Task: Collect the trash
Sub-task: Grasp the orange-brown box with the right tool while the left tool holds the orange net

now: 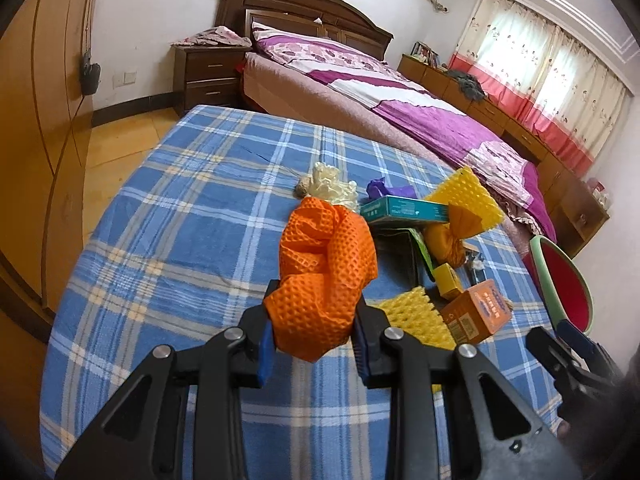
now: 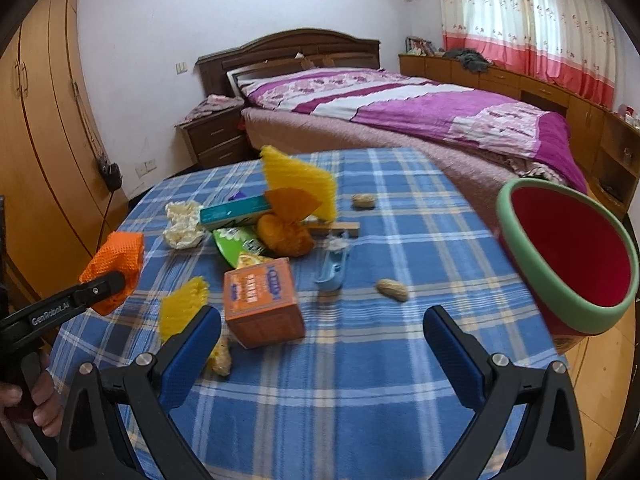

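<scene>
My left gripper (image 1: 314,330) is shut on a crumpled orange textured bag (image 1: 326,272) and holds it above the blue plaid table (image 1: 180,220); the bag also shows at the left of the right wrist view (image 2: 116,268). My right gripper (image 2: 322,344) is open and empty above the table's near side. Trash lies in a pile: an orange box (image 2: 262,302), yellow foam nets (image 2: 298,180), a teal box (image 2: 234,212), an orange wrapper ball (image 2: 284,232), a green packet (image 2: 236,244), white crumpled wrap (image 2: 182,224), and peanuts (image 2: 392,290). A red bin with a green rim (image 2: 568,256) stands at the table's right edge.
A blue plastic clip (image 2: 332,268) and a wooden stick (image 2: 334,228) lie by the pile. A bed with purple bedding (image 2: 420,108) is behind the table, wardrobes (image 2: 36,140) to the left, a nightstand (image 2: 216,136) beyond.
</scene>
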`<state>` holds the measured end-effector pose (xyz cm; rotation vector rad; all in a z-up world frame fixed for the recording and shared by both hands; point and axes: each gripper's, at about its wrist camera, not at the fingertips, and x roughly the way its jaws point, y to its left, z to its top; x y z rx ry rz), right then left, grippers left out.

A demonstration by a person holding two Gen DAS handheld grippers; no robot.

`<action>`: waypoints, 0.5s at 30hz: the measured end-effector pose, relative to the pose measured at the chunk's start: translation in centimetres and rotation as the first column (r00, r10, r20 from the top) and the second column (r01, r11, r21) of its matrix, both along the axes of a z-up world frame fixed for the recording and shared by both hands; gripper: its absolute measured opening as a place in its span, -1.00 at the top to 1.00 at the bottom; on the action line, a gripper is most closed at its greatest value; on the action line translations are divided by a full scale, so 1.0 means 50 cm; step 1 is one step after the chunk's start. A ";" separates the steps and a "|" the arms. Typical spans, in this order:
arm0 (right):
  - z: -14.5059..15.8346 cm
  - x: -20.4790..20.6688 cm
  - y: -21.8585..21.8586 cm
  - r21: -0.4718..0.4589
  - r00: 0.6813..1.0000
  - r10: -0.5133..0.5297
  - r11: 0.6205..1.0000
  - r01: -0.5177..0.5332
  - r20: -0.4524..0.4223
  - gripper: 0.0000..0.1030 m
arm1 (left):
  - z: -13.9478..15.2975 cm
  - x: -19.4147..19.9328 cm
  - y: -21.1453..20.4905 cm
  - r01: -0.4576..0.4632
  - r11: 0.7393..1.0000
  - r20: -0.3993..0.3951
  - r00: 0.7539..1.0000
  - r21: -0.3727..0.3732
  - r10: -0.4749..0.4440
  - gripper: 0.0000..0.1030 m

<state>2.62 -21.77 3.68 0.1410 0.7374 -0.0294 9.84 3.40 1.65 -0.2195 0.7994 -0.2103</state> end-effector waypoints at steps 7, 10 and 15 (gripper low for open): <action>-0.033 0.055 0.034 0.003 0.998 0.019 1.000 -0.019 -0.068 -1.00 | -0.016 0.008 0.011 0.030 0.999 -0.002 1.000 -0.013 -0.030 0.39; -0.042 0.070 0.044 -0.002 0.996 0.023 1.000 -0.024 -0.086 -0.86 | -0.027 0.018 0.010 0.051 0.998 -0.016 0.999 -0.026 -0.051 0.39; -0.050 0.079 0.050 0.026 0.994 0.028 0.999 -0.026 -0.104 -0.34 | -0.030 0.022 0.003 0.074 0.997 -0.015 0.997 -0.038 -0.075 0.39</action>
